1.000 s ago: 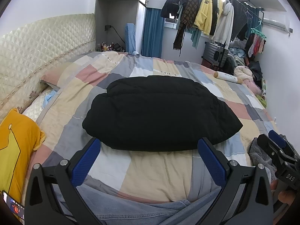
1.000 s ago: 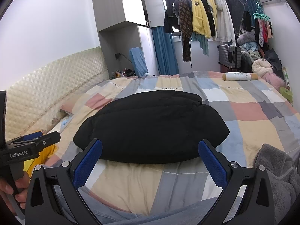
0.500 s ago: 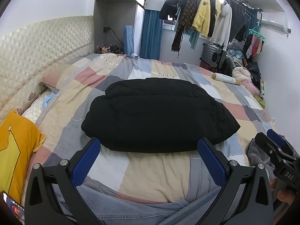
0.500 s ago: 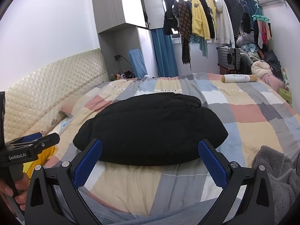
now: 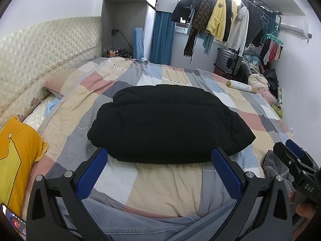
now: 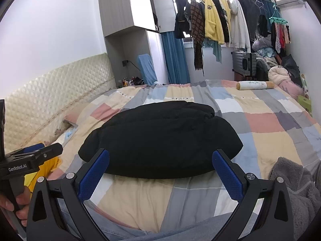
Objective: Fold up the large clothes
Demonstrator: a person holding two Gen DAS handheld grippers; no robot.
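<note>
A black padded jacket (image 5: 168, 122) lies folded into a compact bundle in the middle of the patchwork bed cover (image 5: 166, 186); it also shows in the right wrist view (image 6: 160, 138). My left gripper (image 5: 159, 158) is open and empty, held back above the bed's near edge, apart from the jacket. My right gripper (image 6: 160, 159) is open and empty too, at about the same distance. Each gripper shows at the edge of the other's view, the right gripper at the right (image 5: 295, 160) and the left gripper at the left (image 6: 34, 156).
A grey fleece garment (image 6: 297, 188) lies at the bed's right near corner. A yellow cushion (image 5: 14, 160) sits at the left by the quilted headboard (image 5: 40, 54). A rolled white tube (image 5: 240, 86) lies at the far right. Clothes hang on a rack (image 6: 220, 24) by the window.
Both grippers have tilted upward and drawn back slightly, so the jacket sits lower in both views. The jacket has not moved and both grippers stay open.
</note>
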